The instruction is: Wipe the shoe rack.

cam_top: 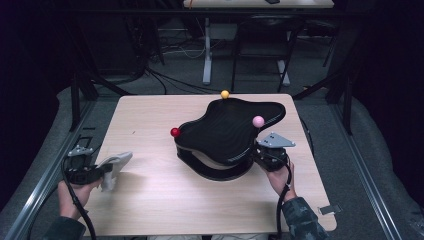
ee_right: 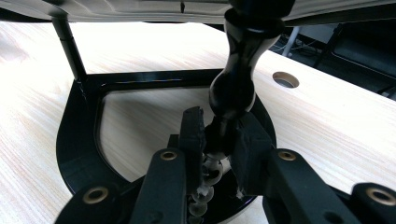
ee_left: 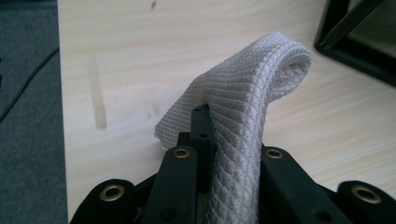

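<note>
A black wavy-topped stand (cam_top: 230, 131) sits mid-table, with a red ball (cam_top: 175, 132), a yellow ball (cam_top: 225, 94) and a pink ball (cam_top: 258, 121) at its rim. My right gripper (cam_top: 260, 156) is at the stand's right side. In the right gripper view it (ee_right: 219, 137) is shut on a glossy black turned post (ee_right: 236, 79) that rises from the stand's base frame (ee_right: 79, 135). My left gripper (cam_top: 102, 172) is at the table's left edge, shut on a folded white textured cloth (ee_left: 247, 107) that curls over beyond the jaws, just above the tabletop (ee_left: 121, 70).
The wooden table (cam_top: 165, 200) has a round hole (ee_right: 286, 79) near the stand on the right. Metal rails and grey floor flank the table. Another desk's legs (cam_top: 207, 50) and cables lie beyond the far edge.
</note>
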{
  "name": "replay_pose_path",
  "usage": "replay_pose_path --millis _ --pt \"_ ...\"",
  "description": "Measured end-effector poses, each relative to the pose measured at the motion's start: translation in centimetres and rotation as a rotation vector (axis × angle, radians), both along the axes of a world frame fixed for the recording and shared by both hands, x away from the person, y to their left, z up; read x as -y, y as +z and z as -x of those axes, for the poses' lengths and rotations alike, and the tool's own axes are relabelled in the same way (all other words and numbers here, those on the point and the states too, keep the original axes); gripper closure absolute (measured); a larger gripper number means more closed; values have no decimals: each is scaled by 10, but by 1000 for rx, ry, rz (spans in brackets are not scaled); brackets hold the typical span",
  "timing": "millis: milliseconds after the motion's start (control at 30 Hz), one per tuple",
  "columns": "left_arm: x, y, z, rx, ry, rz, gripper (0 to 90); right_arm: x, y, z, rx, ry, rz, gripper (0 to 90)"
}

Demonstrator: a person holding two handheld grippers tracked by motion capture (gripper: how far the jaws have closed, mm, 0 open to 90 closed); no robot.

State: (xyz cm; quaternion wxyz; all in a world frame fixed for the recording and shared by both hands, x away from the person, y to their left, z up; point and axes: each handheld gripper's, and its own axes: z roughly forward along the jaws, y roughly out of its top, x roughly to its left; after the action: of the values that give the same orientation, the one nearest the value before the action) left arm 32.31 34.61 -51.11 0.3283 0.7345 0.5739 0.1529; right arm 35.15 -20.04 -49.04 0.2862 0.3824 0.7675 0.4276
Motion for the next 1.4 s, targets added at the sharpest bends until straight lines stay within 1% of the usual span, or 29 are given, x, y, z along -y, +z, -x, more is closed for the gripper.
replay_pose_path --millis 33,100,167,200,267,333,367,400,467,500,533,567,600,633,667,700,733,867,933,1000,1067,1100,1133,1167,1200,1333,1400 --pt "-2 -8 0 -27 6 14 825 0 0 0 0 -1 0 751" --pt "-6 -20 1 -60 16 9 824 0 0 0 0 -2 -1 751" --pt "-12 -32 0 -103 21 42 819 0 0 0 1 -4 1 751" --pt "-13 -35 -1 -110 21 42 811 0 0 0 1 -3 1 751" --pt "-15 -40 -1 -116 22 74 776 -1 0 0 -1 -1 1 751" --pt "-13 -40 -1 -115 5 63 713 0 0 0 -3 2 0 751" --pt "-12 -39 -1 -111 -8 64 681 0 0 0 -4 2 0 751" --pt "-10 -38 0 -105 -15 58 626 -1 0 0 1 -3 3 751" --pt "-8 -36 0 -92 -33 61 527 -1 0 0 0 -2 4 751" --pt "-7 -33 0 -84 -33 56 469 -1 0 0 -1 0 6 751" --pt "-6 -30 0 -73 -40 63 421 -1 0 0 -2 -1 7 751" --pt "-5 -27 1 -59 -42 67 387 -1 0 0 -1 0 8 751" --pt "-3 -22 1 -44 -43 61 346 -1 1 0 -3 0 8 751" --pt "-2 -17 1 -26 -54 72 312 -1 1 0 -3 0 9 751" --pt "-2 -14 1 -14 -55 76 288 0 1 0 -4 0 8 751" --pt "0 -10 1 -1 -59 72 259 0 1 0 -4 -1 9 752" --pt "1 -7 1 18 -65 75 238 0 1 0 -3 1 9 751" --pt "8 4 -2 53 -87 71 195 0 1 0 -4 3 8 752" --pt "13 9 -5 67 -103 60 183 0 1 0 -6 -1 8 751" --pt "20 13 -9 88 -116 57 173 0 1 0 -7 3 7 752" --pt "29 17 -15 108 -144 51 159 0 1 -1 -11 13 4 752" --pt "33 18 -17 109 -150 49 158 0 1 0 -13 12 5 752" --pt "38 18 -21 123 -156 48 154 0 1 -1 -13 12 5 752" --pt "44 19 -25 127 -171 49 154 1 1 -1 -13 13 4 753" --pt "48 19 -28 127 -181 40 153 1 1 -1 -12 16 2 753" --pt "70 17 -44 139 -216 38 151 1 1 -1 -17 19 -3 752" --pt "84 15 -52 143 -247 40 151 1 1 -1 -17 20 -2 752"
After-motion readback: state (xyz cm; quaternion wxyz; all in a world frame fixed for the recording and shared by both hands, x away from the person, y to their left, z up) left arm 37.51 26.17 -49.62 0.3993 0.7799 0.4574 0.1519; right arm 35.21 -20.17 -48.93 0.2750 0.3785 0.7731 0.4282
